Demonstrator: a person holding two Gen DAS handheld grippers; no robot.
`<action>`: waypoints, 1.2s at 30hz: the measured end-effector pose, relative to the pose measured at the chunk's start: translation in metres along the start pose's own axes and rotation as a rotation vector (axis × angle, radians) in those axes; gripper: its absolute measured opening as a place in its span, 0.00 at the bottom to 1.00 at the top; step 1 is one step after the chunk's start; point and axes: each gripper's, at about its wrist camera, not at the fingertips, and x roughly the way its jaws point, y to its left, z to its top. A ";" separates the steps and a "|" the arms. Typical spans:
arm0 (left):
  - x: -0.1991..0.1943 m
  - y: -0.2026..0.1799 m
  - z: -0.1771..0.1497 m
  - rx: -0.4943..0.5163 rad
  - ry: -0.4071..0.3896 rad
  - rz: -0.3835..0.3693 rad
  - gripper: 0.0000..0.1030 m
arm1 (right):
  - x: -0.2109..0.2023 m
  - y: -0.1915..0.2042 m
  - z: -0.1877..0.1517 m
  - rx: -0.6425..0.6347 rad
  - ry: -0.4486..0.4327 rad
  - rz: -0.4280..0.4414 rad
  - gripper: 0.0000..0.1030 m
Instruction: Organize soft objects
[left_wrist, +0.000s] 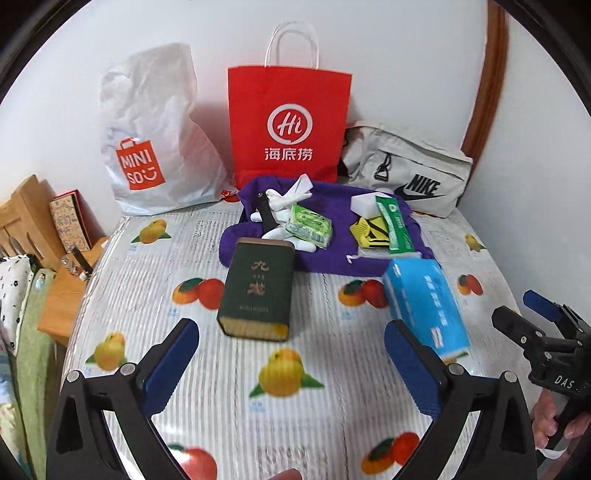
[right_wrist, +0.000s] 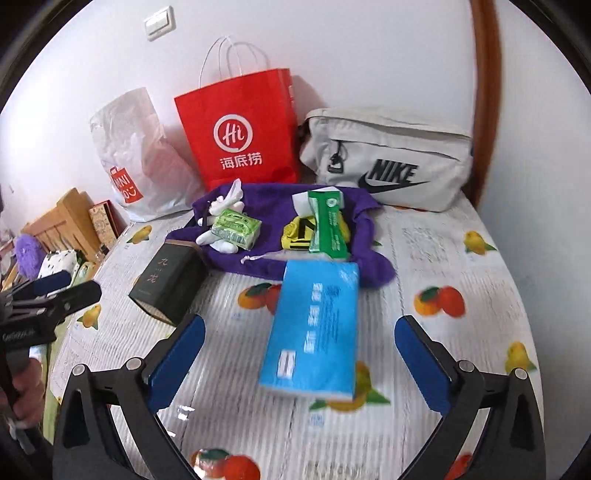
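Observation:
A blue tissue pack (left_wrist: 424, 299) (right_wrist: 314, 325) lies on the fruit-print table cover (right_wrist: 443, 258), in front of a purple cloth (left_wrist: 332, 254) (right_wrist: 258, 258). On the cloth are a white plush toy (left_wrist: 284, 203), a small green tissue pack (left_wrist: 310, 225), a long green pack (left_wrist: 395, 225), a yellow-black item (left_wrist: 369, 230) and a white block (left_wrist: 364, 203). A dark green box (left_wrist: 255, 291) (right_wrist: 170, 280) lies at the cloth's near left. My left gripper (left_wrist: 291, 332) is open, facing the box. My right gripper (right_wrist: 300, 325) is open, the blue pack lying untouched between its fingers.
Against the back wall stand a white Miniso plastic bag (left_wrist: 147, 140), a red paper bag (left_wrist: 288, 122) (right_wrist: 240, 129) and a grey Nike bag (left_wrist: 406, 170) (right_wrist: 388, 158). Wooden furniture with a patterned box (left_wrist: 70, 225) stands left of the table. A hand (left_wrist: 554, 424) grips the right handle.

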 end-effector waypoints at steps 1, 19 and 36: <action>-0.009 -0.003 -0.006 0.006 -0.011 0.005 0.99 | -0.006 0.000 -0.004 0.009 -0.004 0.001 0.98; -0.088 -0.029 -0.085 0.026 -0.115 0.031 0.99 | -0.100 0.011 -0.083 -0.011 -0.075 -0.050 0.98; -0.106 -0.024 -0.099 0.011 -0.133 0.053 0.99 | -0.121 0.018 -0.098 -0.036 -0.108 -0.072 0.98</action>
